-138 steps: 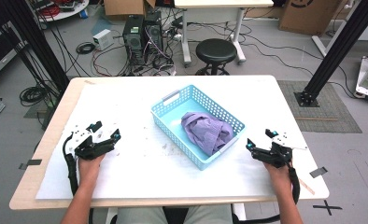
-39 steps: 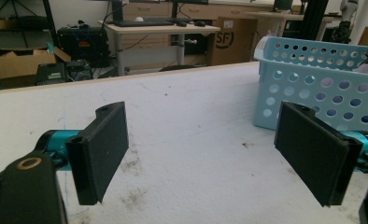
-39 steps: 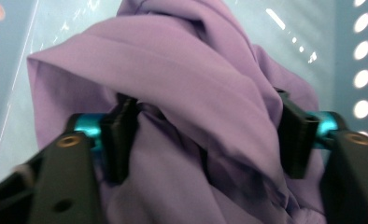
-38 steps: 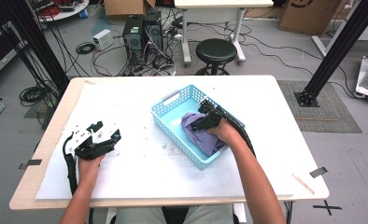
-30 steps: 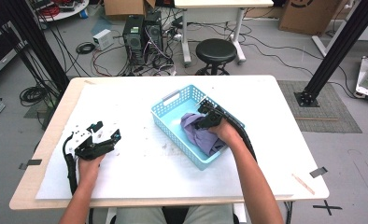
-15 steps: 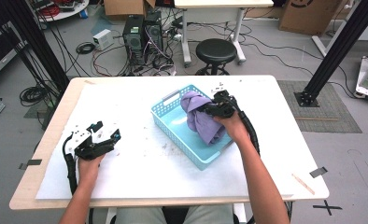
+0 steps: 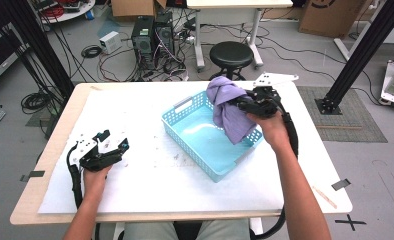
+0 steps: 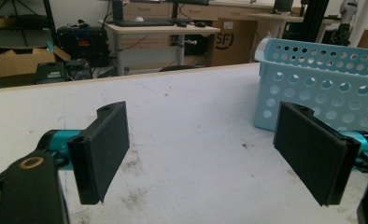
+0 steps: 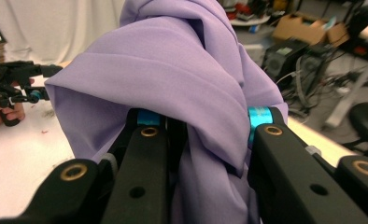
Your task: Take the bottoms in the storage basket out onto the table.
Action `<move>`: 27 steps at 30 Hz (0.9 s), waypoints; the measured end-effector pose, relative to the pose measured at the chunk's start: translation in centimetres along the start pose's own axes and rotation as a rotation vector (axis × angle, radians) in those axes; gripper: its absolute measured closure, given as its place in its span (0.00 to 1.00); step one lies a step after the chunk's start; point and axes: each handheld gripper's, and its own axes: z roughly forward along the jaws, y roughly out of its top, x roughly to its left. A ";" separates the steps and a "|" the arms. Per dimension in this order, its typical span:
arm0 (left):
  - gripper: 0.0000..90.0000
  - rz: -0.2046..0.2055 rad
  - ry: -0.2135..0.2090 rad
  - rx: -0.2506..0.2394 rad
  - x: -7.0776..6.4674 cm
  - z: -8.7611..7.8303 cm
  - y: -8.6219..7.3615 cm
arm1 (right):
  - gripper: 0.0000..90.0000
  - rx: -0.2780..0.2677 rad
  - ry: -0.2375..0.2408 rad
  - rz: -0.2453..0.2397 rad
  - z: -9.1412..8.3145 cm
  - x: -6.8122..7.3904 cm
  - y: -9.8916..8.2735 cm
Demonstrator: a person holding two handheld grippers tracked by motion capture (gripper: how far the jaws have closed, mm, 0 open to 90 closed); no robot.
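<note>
The cloth [image 7: 228, 107] clamped in my right gripper [image 7: 245, 104] was plain lilac purple, without any print, its folds shading darker. My jaws were matte black, with turquoise metal collars and small brass-coloured rivets. At about seven o'clock from the cloth, the basket [image 7: 205, 150] was pale sky blue, its walls dotted with rows of round holes. My left gripper [image 7: 112, 147], at eight o'clock, was black too, with a white part on top. The table [image 7: 155, 190] was white, flecked with dark smudges, edged in light wood.
</note>
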 end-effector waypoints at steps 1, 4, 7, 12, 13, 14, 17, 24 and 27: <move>0.20 0.001 0.001 -0.001 0.0 0.0 0.0 | 0.85 -0.007 -0.012 0.001 -0.7 -0.1 0.1; 0.20 0.001 -0.001 0.000 -0.1 0.0 0.0 | 0.85 -0.024 -0.043 0.010 -2.9 -0.6 0.0; 0.20 -0.002 0.000 -0.002 -0.1 0.0 0.0 | 0.85 -0.019 -0.095 0.017 -5.0 -1.2 -0.5; 0.20 0.000 0.001 0.000 -0.1 0.0 0.0 | 0.85 -0.023 -0.166 0.074 -8.3 -2.3 -2.8; 0.20 0.002 0.002 0.000 0.0 0.0 0.0 | 0.85 -0.020 -0.189 0.097 -9.0 -2.6 -3.8; 0.20 0.000 0.003 0.000 0.0 0.0 0.0 | 0.85 -0.015 -0.209 0.115 -9.5 -2.9 -4.6; 0.20 -0.002 0.005 0.000 0.0 0.0 0.0 | 0.85 -0.003 -0.253 0.167 -10.4 -3.6 -6.8; 0.20 0.001 0.006 0.003 -0.1 0.0 0.0 | 0.84 0.073 -0.325 0.300 -9.7 -5.2 -12.5; 0.20 0.007 0.007 0.004 -0.1 0.0 0.0 | 0.83 0.122 -0.346 0.333 -8.4 -5.8 -14.4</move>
